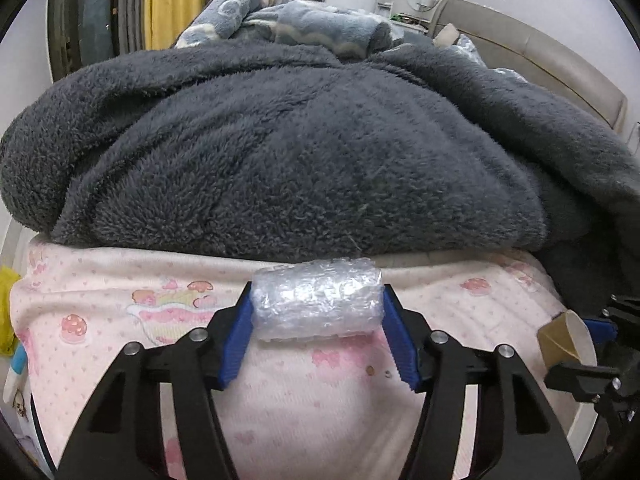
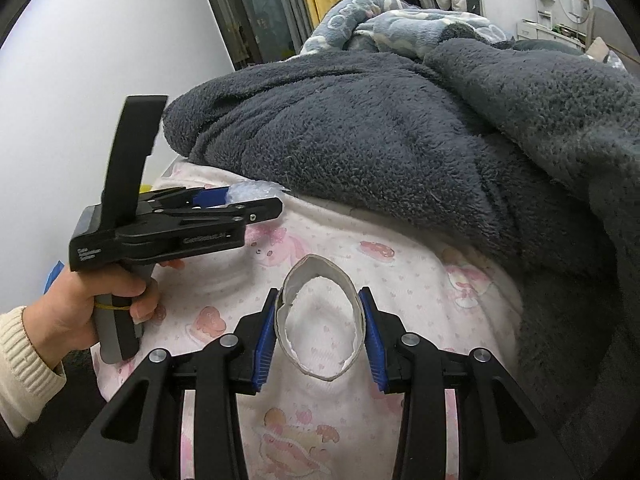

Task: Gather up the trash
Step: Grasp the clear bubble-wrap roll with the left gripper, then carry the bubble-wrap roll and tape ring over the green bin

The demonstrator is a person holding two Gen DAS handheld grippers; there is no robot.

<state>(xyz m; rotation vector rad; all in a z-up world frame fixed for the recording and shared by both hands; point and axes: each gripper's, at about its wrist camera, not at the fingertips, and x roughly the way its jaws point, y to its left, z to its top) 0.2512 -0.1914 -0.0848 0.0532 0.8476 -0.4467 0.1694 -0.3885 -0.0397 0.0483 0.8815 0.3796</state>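
Left gripper [image 1: 318, 320] had its pads against both ends of the bubble-wrap roll [image 1: 318, 305] on the pink sheet [image 1: 120, 312], right gripper [image 2: 319, 334] clamped the cardboard ring [image 2: 320, 320]; best to squeeze gently and lift straight off the fleece blanket [image 1: 300, 140].

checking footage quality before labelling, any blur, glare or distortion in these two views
Left wrist: strong fisheye bending, dark corners, bubble wrap roll sharp with mild sheen, no harsh glare. Right wrist: same warping, flattened cardboard ring and left gripper crisp, wall at left washed bright, grey fleece blanket evenly lit.
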